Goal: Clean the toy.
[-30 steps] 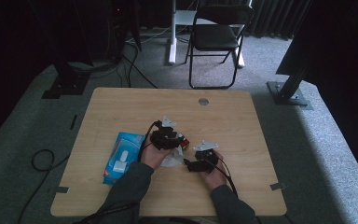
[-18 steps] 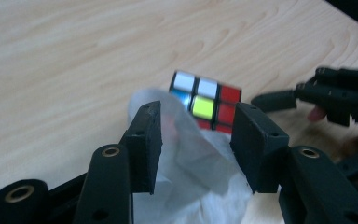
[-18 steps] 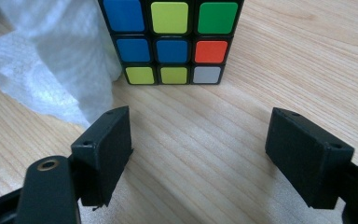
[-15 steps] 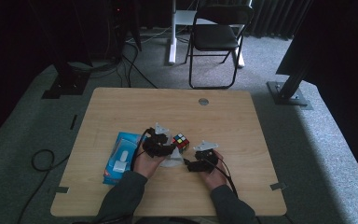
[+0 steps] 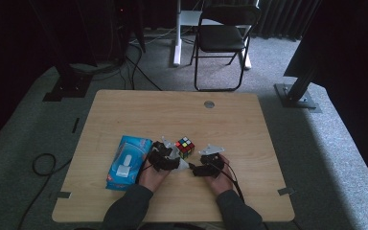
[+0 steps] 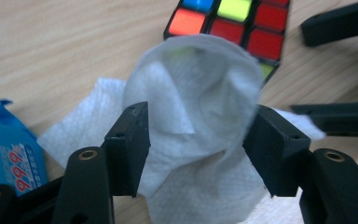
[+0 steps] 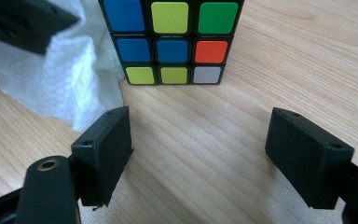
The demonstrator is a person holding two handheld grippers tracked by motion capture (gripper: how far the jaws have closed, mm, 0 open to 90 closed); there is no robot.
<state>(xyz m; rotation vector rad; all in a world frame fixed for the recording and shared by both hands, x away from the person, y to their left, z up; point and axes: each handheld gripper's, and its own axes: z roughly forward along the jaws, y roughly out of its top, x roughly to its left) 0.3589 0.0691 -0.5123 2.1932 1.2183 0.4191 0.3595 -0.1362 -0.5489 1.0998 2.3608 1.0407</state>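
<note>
The high view looks forward and down from above the person's side, taking in the whole bench (image 5: 124,110) from fairly far off. The left gripper view rides low on the left hand-held gripper (image 6: 196,144), very close to a white tissue (image 6: 200,116). The right gripper view sits just above the bench top, close before the puzzle cube (image 7: 170,39). All three views share that cube and tissue.

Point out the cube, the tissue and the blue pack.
cube (image 7: 170,49), right gripper view, middle blue tile of its facing side.
tissue (image 6: 191,88), left gripper view, bunched part between the jaws.
blue pack (image 5: 127,160), high view, its top face.
</note>
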